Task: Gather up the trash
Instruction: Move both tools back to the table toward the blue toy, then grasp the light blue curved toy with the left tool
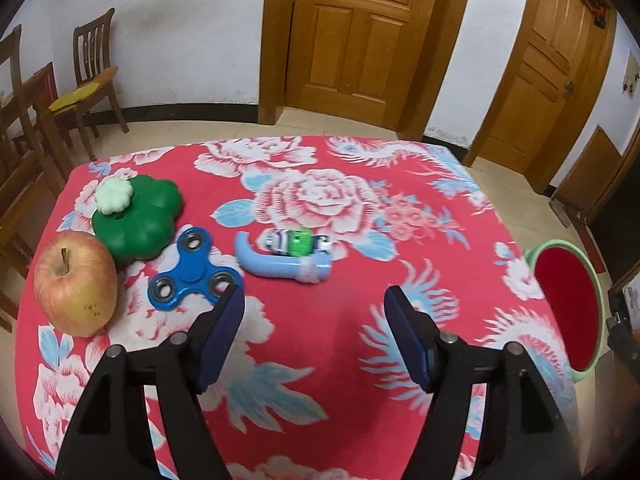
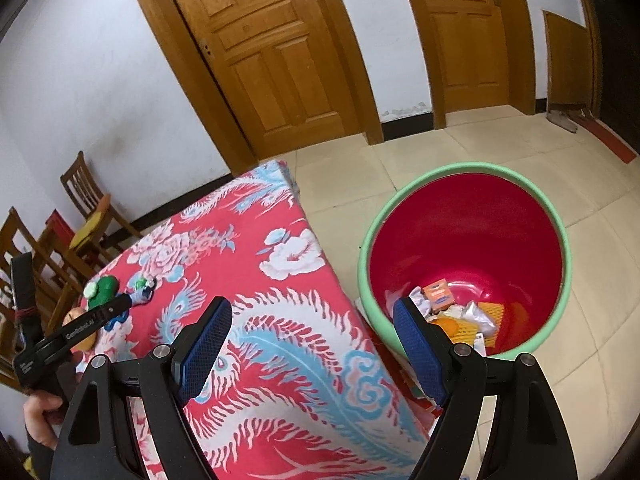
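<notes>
My left gripper [image 1: 314, 288] hangs open over the red flowered tablecloth [image 1: 328, 344], nothing between its fingers. Just beyond its left finger lies a blue fidget spinner [image 1: 192, 276]. Farther ahead are a light blue curved tube [image 1: 280, 268] and a small green and white toy car [image 1: 298, 242]. My right gripper [image 2: 312, 302] is open and empty above the table's right edge. To its right, on the floor, stands a bin [image 2: 472, 224] with a green rim and red inside. It holds an orange box [image 2: 440, 294], crumpled wrappers and orange scraps. The same bin [image 1: 568, 300] shows at the right edge of the left wrist view.
An apple [image 1: 76, 284] and a green clover-shaped box [image 1: 144, 224] with a pale lid [image 1: 114, 196] sit at the table's left. Wooden chairs [image 1: 92, 76] stand by the far left wall, two wooden doors [image 1: 352, 36] behind. A hand [image 2: 40, 416] holds the left gripper's handle.
</notes>
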